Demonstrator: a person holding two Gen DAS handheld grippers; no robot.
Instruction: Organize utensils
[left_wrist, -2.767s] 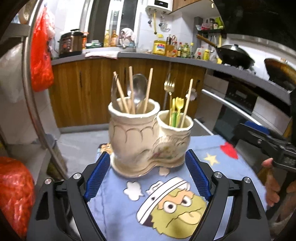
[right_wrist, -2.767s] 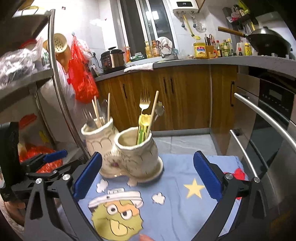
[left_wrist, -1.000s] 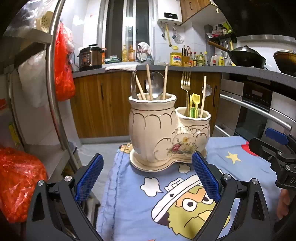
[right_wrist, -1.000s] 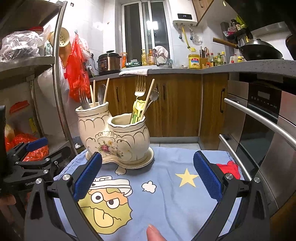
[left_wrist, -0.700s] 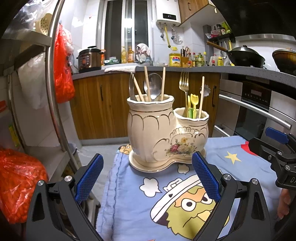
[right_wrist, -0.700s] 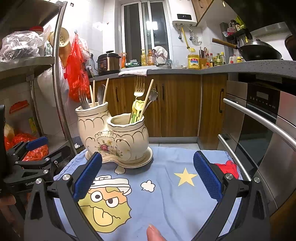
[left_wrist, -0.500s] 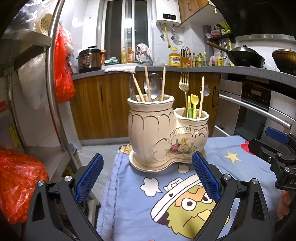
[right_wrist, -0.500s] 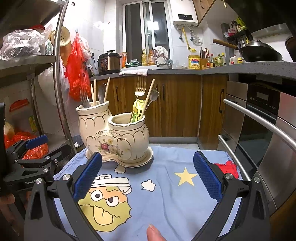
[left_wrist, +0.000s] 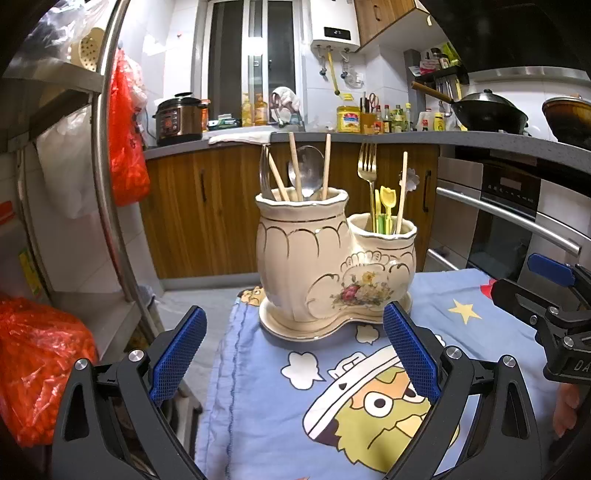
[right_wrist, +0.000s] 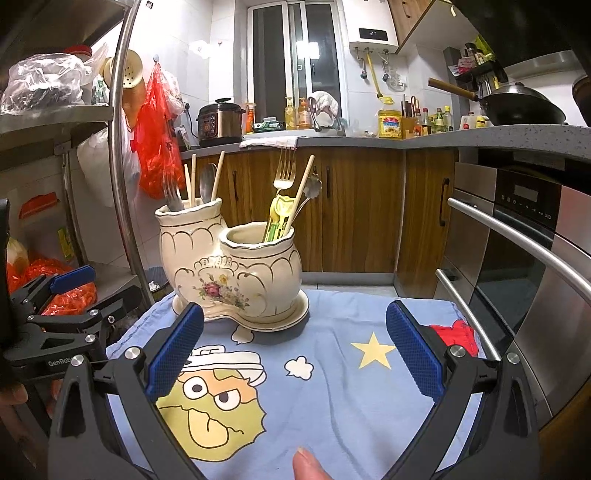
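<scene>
Two glazed, scalloped ceramic pots (left_wrist: 332, 266) hold wooden chopsticks (left_wrist: 326, 166).

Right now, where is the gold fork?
The gold fork stands upright in the shorter right-hand cup of the ceramic holder, beside the yellow utensils and a wooden chopstick, in the left wrist view.

Ahead of the left gripper (left_wrist: 293, 350): utensil holder (left_wrist: 332, 266) of glossy glazed cream ceramic with gilt lines; in it matt pale wooden chopsticks (left_wrist: 325, 166), a shiny metal spoon (left_wrist: 309, 171), a gold-toned metal fork (left_wrist: 366, 166) and yellow-green plastic picks (left_wrist: 386, 210). Under both grippers a soft matt printed cloth (right_wrist: 332, 373), lightly creased. Right gripper (right_wrist: 293, 350) pads (right_wrist: 413, 354) are blue, rough-textured, on matt black frames; to its right, brushed steel oven front (right_wrist: 535, 258), behind, satin brown wood cabinets (right_wrist: 354, 214).
</scene>
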